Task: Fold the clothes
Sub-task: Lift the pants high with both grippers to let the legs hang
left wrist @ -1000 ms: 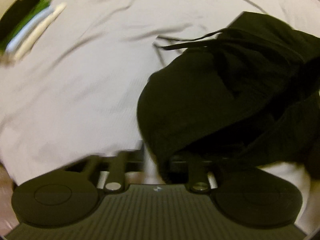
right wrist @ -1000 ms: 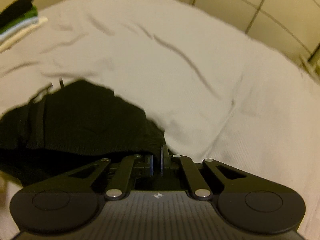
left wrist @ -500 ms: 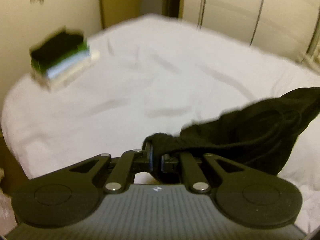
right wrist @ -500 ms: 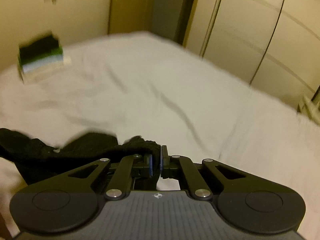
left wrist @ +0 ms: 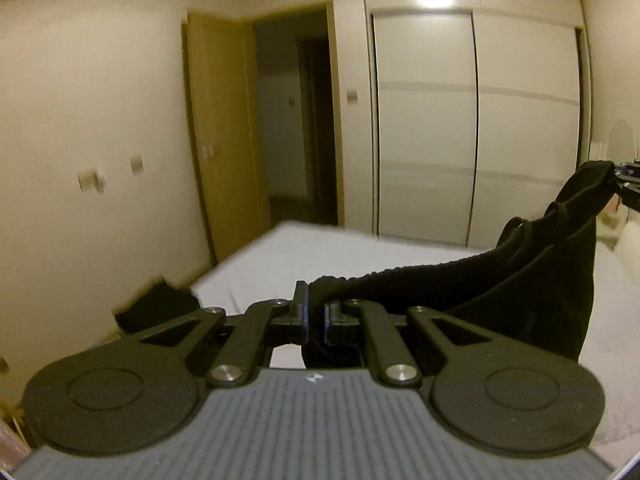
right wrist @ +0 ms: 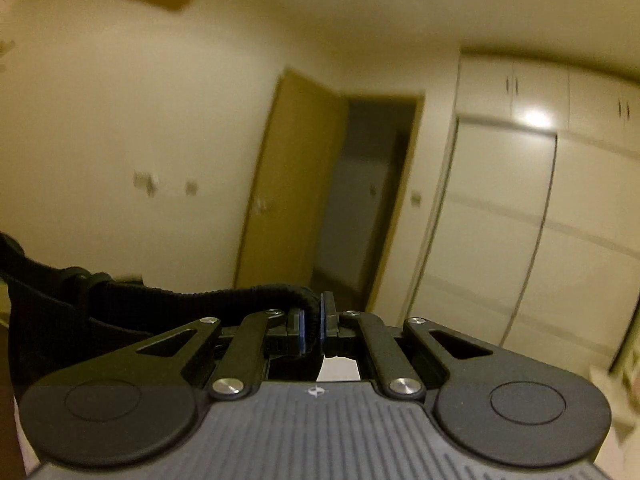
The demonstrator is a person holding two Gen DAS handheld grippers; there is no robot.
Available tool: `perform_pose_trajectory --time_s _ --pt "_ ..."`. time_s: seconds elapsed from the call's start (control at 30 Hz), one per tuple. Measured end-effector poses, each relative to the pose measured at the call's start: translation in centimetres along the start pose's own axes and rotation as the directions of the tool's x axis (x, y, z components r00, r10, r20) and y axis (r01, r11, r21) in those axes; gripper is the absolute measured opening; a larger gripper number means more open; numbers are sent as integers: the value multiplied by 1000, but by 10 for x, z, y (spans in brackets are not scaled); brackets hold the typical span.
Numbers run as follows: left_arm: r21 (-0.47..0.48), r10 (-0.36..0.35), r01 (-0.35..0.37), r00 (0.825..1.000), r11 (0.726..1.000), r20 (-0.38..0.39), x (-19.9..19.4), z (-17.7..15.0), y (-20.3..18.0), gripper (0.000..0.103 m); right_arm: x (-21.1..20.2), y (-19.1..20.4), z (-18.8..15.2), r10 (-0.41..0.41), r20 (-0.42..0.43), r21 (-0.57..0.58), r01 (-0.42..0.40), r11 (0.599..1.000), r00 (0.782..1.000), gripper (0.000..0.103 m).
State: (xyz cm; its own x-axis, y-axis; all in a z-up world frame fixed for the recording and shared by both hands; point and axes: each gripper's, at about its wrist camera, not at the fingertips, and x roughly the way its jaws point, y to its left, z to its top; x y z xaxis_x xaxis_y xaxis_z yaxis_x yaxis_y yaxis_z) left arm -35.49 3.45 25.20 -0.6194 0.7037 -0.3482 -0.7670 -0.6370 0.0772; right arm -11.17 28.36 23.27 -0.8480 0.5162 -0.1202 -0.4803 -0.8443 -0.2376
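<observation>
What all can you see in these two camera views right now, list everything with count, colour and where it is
garment: one, black, hanging in the air between both grippers
bed: one, white sheet, below the garment
folded clothes: one dark pile, blurred, by the bed's left edge
door: one, tan wood, open, far wall
wardrobe: one, white, right of the doorway
left gripper: one, black, shut on the garment's edge
right gripper: one, black, shut on the garment's other end

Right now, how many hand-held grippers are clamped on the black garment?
2. The left hand-held gripper pinches one end of the black garment; the right hand-held gripper pinches the other end, and the cloth hangs between them.
</observation>
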Motion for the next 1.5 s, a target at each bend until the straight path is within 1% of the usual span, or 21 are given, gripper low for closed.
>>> perform_pose_trajectory --time_s 0.1,0.23,0.3,0.43,0.5,0.6,0.67,0.73,0.8,0.87,0.93,1.0,1.03,1.1,1.2,1.27,1.37,1.4,1.43,1.47,1.5 --pt "30 25 -27 998 999 59 -33 31 1 7 -13 -5 40 28 66 -47 -25 999 997 2" --pt "28 64 -65 997 997 33 -32 53 10 7 18 -2 78 99 54 -55 -96 994 994 1" --pt "21 87 -87 996 996 -4 -10 57 19 7 55 3 90 142 7 -41 -142 989 990 1" --pt "-40 143 -149 981 988 -133 73 59 62 7 161 22 97 208 -99 49 -205 978 973 1" --pt "-46 209 -217 969 975 -131 105 73 80 7 213 34 104 217 -115 86 -208 974 969 1" --pt "-58 305 -308 951 950 -60 124 118 97 6 258 49 139 175 -41 78 -171 982 984 0" --pt "-40 383 -381 922 924 63 111 164 91 6 271 53 174 127 49 58 -130 990 991 0" --pt "-30 441 -445 874 895 206 87 207 74 6 268 40 215 82 176 101 -101 990 981 0" --pt "-42 478 -492 817 870 322 59 242 55 7 249 23 246 32 316 129 -76 989 948 1" --pt "-45 504 -530 773 847 385 26 261 26 7 227 4 263 2 401 150 -68 986 916 1" --pt "-28 505 -544 758 839 412 -1 259 -5 7 208 -13 262 21 413 143 -87 986 911 1" --pt "1 506 -554 762 833 403 -26 242 -37 7 194 -28 251 52 400 133 -114 985 915 1" --pt "20 508 -555 774 831 379 -33 224 -56 7 190 -36 240 72 381 130 -130 983 922 1" --pt "53 510 -549 803 834 308 -34 185 -91 7 178 -48 199 131 316 113 -174 978 940 1" --pt "126 527 -552 829 824 185 -17 99 -147 8 160 -62 123 193 203 102 -217 971 960 1" --pt "140 486 -487 873 862 47 -13 20 -187 9 154 -73 58 225 90 126 -235 964 970 1" --pt "93 362 -350 913 932 -187 12 -81 -239 12 143 -84 -56 242 -119 150 -223 963 963 1" --pt "70 309 -301 910 951 -276 24 -119 -256 13 138 -85 -99 235 -200 156 -206 966 951 1" --pt "36 251 -258 888 966 -386 39 -163 -275 14 136 -89 -143 232 -289 176 -187 967 929 1" --pt "-8 194 -224 861 975 -471 52 -200 -289 16 133 -94 -187 230 -378 196 -165 966 897 1" --pt "-21 153 -198 819 980 -553 60 -240 -304 18 129 -92 -233 222 -475 196 -143 970 852 2"
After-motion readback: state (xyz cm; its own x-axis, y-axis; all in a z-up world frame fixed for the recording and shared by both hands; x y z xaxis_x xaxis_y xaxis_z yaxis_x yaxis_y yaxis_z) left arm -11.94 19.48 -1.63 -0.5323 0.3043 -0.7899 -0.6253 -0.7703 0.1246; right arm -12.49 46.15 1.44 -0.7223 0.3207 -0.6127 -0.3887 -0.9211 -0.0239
